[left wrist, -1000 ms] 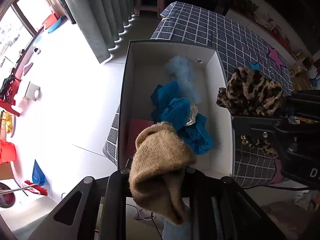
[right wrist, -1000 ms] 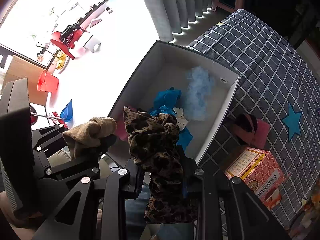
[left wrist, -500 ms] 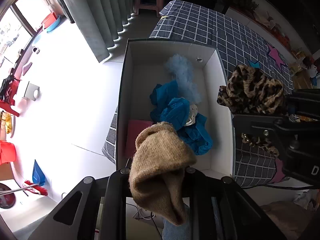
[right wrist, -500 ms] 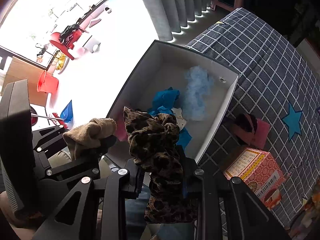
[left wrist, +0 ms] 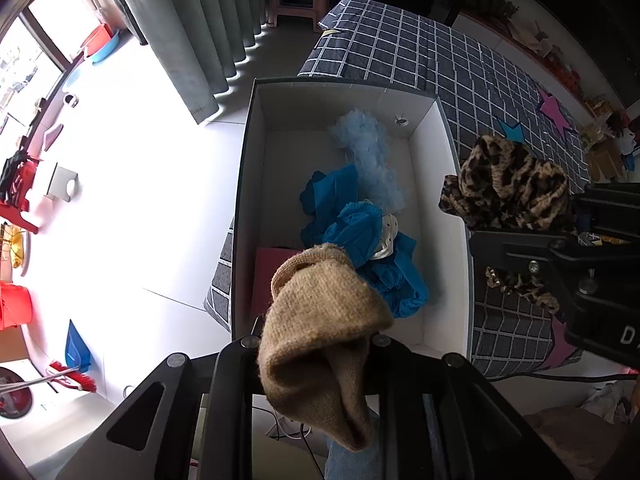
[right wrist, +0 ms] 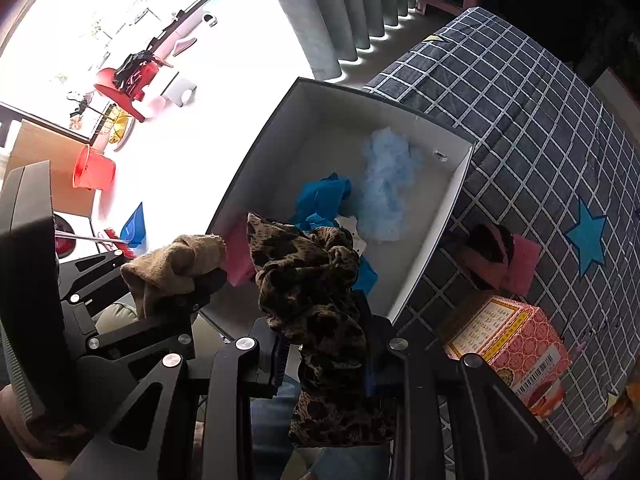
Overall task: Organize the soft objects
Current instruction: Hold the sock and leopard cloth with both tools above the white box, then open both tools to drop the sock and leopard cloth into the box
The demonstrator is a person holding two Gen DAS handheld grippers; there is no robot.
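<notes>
My left gripper (left wrist: 316, 340) is shut on a tan knitted cloth (left wrist: 320, 320) and holds it over the near end of an open white box (left wrist: 456, 208). My right gripper (right wrist: 324, 336) is shut on a leopard-print cloth (right wrist: 316, 292), held above the box's near right wall; the leopard-print cloth also shows in the left wrist view (left wrist: 508, 184). The box holds a blue cloth (left wrist: 356, 232), a pale blue fluffy piece (left wrist: 368, 160) and a pink item (left wrist: 272, 276). The tan cloth also shows in the right wrist view (right wrist: 176, 264).
The box (right wrist: 452, 208) lies on the edge of a dark checked bedspread (right wrist: 540, 120). A pink and dark cloth (right wrist: 500, 256) and a patterned carton (right wrist: 508, 340) lie on the bedspread to the right. White floor (left wrist: 140, 200) and curtains (left wrist: 192, 28) lie left.
Both grippers have drifted slightly with their cloths still held; the box appears a little lower in the left wrist view. Nothing was let go.
</notes>
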